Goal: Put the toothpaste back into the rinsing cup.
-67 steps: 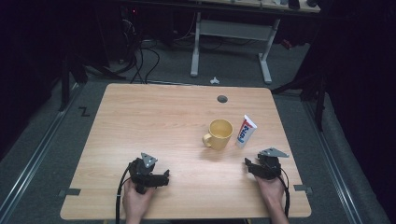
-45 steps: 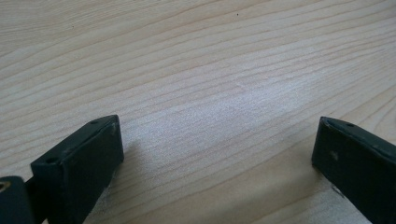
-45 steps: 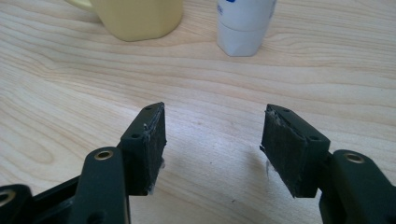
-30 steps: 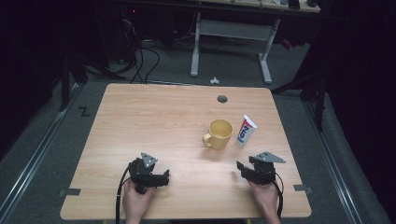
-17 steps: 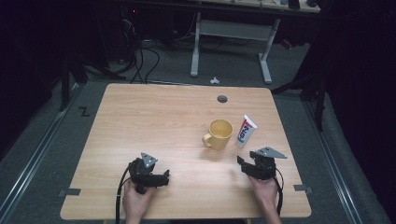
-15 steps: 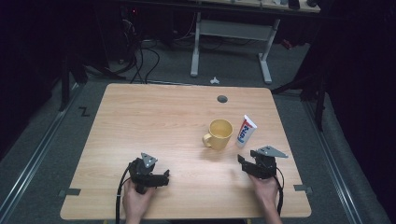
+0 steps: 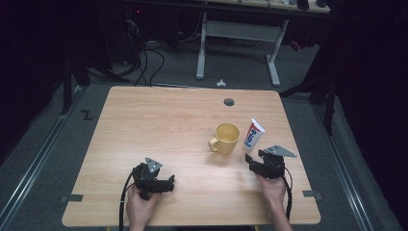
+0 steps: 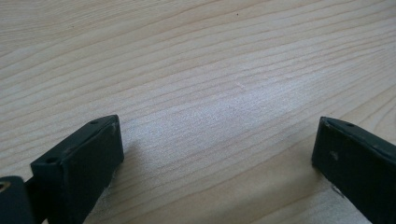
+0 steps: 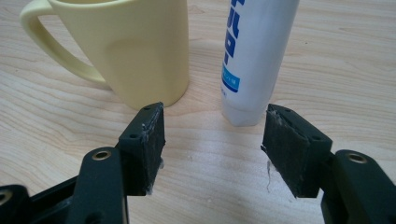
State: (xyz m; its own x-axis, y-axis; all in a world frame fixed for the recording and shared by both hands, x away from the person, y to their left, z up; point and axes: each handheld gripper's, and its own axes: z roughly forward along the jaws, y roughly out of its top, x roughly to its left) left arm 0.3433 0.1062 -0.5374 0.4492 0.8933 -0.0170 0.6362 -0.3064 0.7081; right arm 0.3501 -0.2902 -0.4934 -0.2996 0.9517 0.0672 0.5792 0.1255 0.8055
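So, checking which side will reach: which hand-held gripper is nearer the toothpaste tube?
Right hand-held gripper, just short of the toothpaste tube. Left hand-held gripper rests far across the table.

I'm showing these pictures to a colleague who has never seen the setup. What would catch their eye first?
Probably the yellow mug right of centre on the wooden table, with a white toothpaste tube standing just to its right. Close in front of the tube is the right gripper, fingers open and empty.

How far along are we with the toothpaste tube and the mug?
Nothing looks done: the toothpaste tube stands on the table beside the yellow mug. In hand: the right gripper, open, approaches the tube's base. Left: grasping and moving it. The left gripper rests open.
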